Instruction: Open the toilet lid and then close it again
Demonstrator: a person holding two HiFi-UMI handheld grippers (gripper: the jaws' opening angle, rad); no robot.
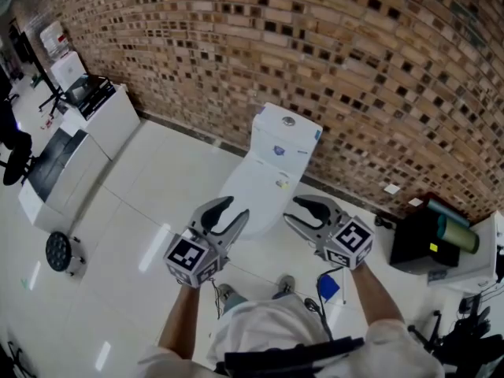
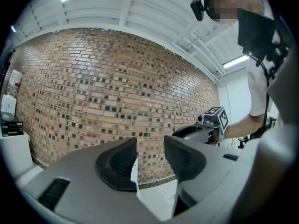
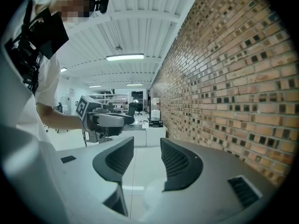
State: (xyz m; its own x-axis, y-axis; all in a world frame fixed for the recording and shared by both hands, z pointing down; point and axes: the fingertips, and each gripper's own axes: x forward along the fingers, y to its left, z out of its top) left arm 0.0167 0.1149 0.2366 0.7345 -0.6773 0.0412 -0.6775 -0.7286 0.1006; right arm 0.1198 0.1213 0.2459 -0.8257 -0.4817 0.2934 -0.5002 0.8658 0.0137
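I'm holding both grippers in front of the closed toilet, fingers apart and empty.

The white toilet (image 1: 264,181) stands against the brick wall (image 1: 331,46), tank at the back, and its lid (image 1: 258,187) looks down, so the bowl is hidden from me. To the right a black box (image 1: 417,242) sits on the floor (image 1: 157,187) with a green roll (image 1: 457,235) lying at its top; white cabinets (image 1: 106,120) line the left side. Nothing lies between me and the toilet. The left gripper (image 1: 235,209) hangs near the lid's front edge, not touching it, its fingers (image 2: 122,161) partly spread with only wall and floor showing between. The right gripper (image 1: 294,211) hovers beside the bowl, fingers (image 3: 176,162) likewise parted on nothing.
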